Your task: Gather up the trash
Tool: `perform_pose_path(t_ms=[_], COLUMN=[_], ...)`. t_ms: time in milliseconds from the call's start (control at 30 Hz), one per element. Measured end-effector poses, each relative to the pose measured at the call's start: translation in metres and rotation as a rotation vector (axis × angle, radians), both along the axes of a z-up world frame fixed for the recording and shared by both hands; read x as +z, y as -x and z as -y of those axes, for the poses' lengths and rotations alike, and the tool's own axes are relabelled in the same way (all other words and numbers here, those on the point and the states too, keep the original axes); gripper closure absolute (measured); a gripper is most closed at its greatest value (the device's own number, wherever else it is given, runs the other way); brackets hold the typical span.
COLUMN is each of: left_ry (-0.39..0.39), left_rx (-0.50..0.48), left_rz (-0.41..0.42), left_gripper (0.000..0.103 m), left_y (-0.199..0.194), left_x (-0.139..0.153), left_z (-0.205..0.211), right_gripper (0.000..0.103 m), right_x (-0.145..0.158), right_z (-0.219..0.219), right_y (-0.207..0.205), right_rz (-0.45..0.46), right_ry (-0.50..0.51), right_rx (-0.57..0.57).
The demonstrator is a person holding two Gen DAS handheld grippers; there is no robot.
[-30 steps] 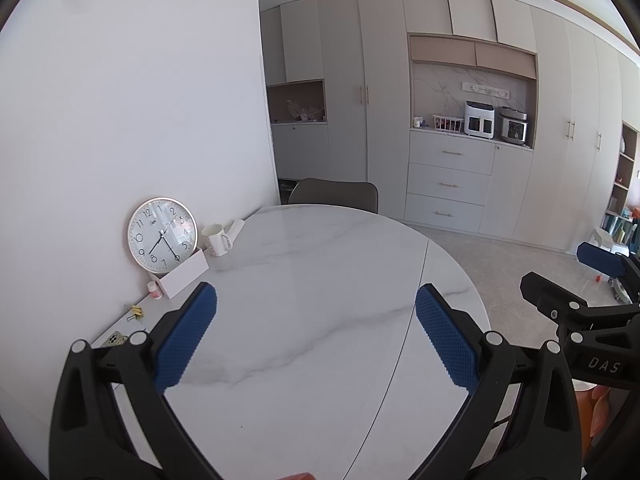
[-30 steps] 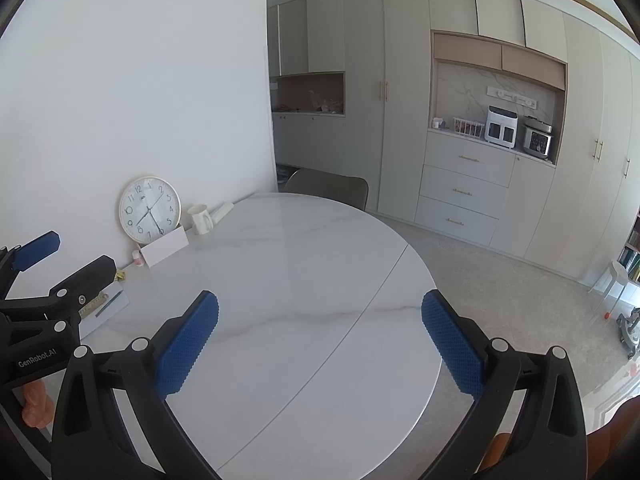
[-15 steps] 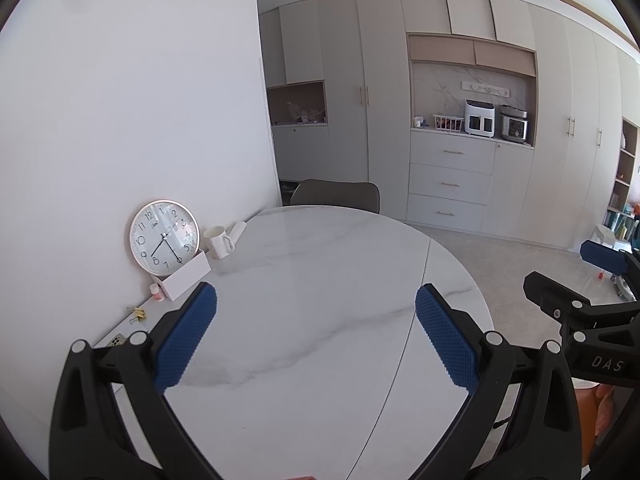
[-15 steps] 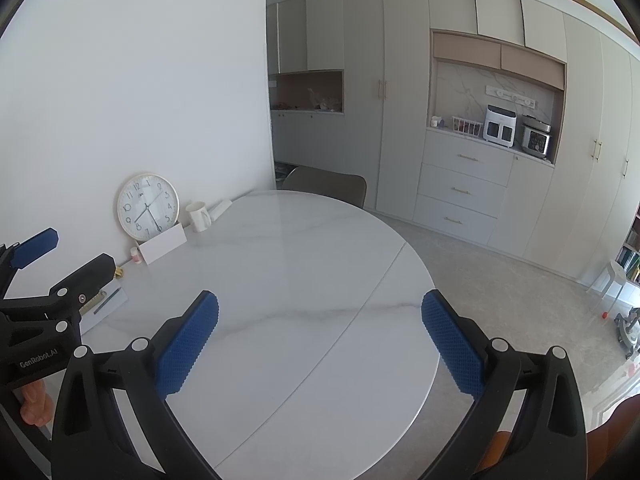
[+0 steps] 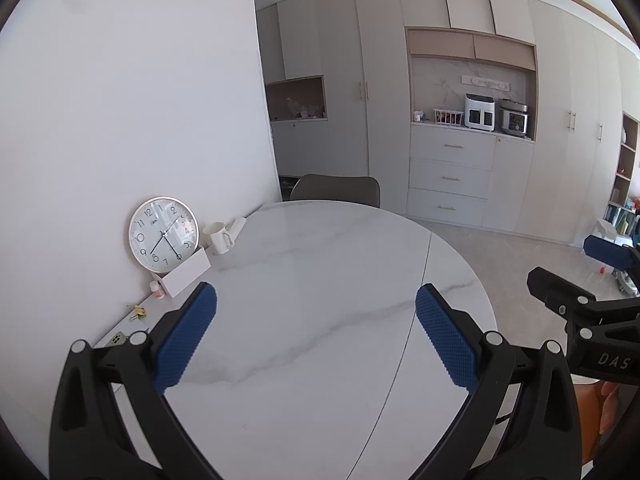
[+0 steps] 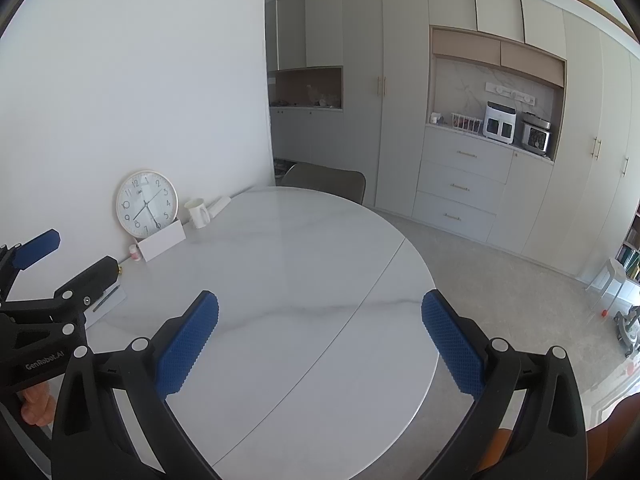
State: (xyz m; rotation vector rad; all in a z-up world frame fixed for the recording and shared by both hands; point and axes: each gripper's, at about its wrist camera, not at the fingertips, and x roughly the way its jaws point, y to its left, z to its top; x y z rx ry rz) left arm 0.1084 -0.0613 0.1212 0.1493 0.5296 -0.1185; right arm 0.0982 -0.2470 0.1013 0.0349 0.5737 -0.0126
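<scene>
My left gripper point(image 5: 316, 336) and right gripper point(image 6: 320, 340), both spread wide and empty, have drifted slightly nearer the marble table point(image 5: 320, 264) over the last second. No trash shows on it. Readable: "DAS" and "GenRobot.AI" on the grippers; the clock point(image 5: 163, 234) numerals.

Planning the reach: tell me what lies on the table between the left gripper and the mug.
Only bare marble table lies between the left gripper and the mug in the left wrist view.
</scene>
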Motion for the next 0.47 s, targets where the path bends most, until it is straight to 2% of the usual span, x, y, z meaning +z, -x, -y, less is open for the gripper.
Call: perform_pose_path(t_ms=[467], left_ry=[0.003], left_rx=[-0.019], left_rz=[0.014], left_gripper=[0.008], left_y=[0.0037], left_x=[-0.0001], left_z=[0.0028], right_gripper=[0.002], right_x=[-0.0041], right_z=[0.0], right_y=[0.0005], right_rz=[-0.012], right_ry=[-0.004], right_rx=[0.007])
